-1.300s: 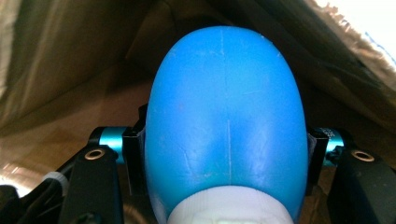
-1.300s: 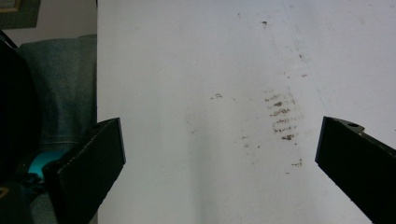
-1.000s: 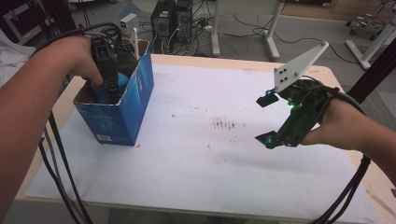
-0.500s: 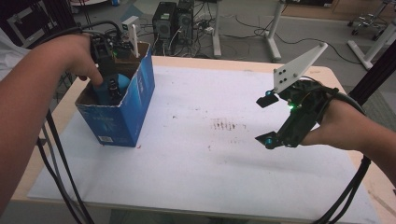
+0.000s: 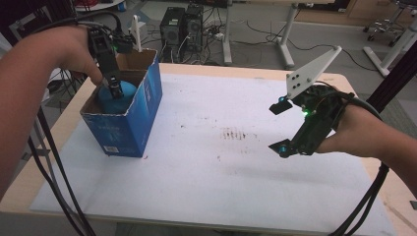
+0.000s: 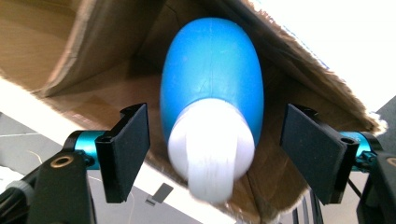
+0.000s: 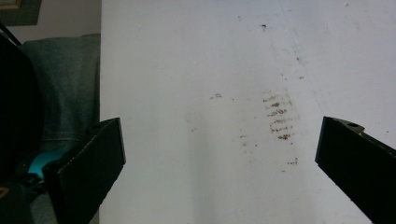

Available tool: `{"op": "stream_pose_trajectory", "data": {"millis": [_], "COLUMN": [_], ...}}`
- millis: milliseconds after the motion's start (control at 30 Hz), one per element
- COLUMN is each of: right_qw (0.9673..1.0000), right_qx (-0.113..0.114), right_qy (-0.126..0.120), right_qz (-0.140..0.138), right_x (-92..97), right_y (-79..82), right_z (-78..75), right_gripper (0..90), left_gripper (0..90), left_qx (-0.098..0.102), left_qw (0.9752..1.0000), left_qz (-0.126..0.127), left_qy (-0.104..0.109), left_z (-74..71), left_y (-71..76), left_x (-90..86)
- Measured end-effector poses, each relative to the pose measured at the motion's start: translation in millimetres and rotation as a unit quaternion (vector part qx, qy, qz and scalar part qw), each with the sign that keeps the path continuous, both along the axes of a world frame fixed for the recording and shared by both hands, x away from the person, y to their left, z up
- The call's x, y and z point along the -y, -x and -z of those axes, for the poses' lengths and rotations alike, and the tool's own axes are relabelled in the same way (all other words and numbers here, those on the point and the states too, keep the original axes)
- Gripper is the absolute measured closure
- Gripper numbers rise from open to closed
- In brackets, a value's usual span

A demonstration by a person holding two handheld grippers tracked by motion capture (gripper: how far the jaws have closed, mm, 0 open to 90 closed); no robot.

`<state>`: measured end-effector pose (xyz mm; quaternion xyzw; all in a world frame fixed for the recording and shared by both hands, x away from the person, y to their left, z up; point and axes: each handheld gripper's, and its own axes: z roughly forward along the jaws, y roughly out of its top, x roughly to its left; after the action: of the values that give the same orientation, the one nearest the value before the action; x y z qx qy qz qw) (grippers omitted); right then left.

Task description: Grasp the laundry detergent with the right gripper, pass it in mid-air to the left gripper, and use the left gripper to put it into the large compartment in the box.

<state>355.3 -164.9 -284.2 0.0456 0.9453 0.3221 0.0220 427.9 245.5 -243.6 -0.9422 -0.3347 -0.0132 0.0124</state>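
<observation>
Soft even light, blurred close-ups

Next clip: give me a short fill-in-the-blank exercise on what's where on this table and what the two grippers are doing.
1. The blue bottle lies inside the cardboard ____.
2. The bottle's cap is coloured ____.
3. The left gripper has its jaws ____ of the bottle, a gap showing on each side.
4. The right gripper hovers open over the ____ table, holding nothing.

Missing words: box; white; clear; stained

Black two-jaw grippers [image 5: 294,129] with teal knuckles, a pale three-cornered plate (drilled), thick black trailing cables [image 5: 361,206].
</observation>
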Motion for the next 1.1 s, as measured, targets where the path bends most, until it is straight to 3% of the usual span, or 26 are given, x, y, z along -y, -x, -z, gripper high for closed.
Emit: {"op": "stream_pose_trajectory", "data": {"millis": [467, 633, 800, 1000, 1100], "right_qw": [0.9994, 0.9987, 0.9981, 0.9966, 0.996], "right_qx": [0.005, 0.007, 0.006, 0.006, 0.005], "right_qy": [0.034, 0.05, 0.061, 0.082, 0.089], "right_qz": [-0.006, -0.009, -0.008, -0.011, -0.012], "right_x": [9.1, 12.4, 15.1, 17.1, 19.2], "right_y": [-1.1, -3.3, -3.7, -4.6, -5.6], "right_z": [-16.5, -23.8, -28.2, -30.2, -32.4], "right_gripper": [0.6, 0.6, 0.6, 0.6, 0.6], "left_gripper": [17.1, 15.6, 12.6, 10.2, 6.7], "left_qx": [0.024, 0.024, 0.022, 0.01, -0.001], "left_qw": [0.9996, 0.9986, 0.9952, 0.9915, 0.988], "left_qz": [0.017, 0.046, 0.092, 0.126, 0.149], "left_qy": [0.006, 0.013, 0.023, 0.032, 0.039], "left_z": [-35.1, -44.8, -49.6, -49.7, -49.0], "left_y": [11.9, 17.7, 24.3, 29.7, 34.9], "left_x": [12.1, 28.5, 47.7, 64.4, 77.2]}}
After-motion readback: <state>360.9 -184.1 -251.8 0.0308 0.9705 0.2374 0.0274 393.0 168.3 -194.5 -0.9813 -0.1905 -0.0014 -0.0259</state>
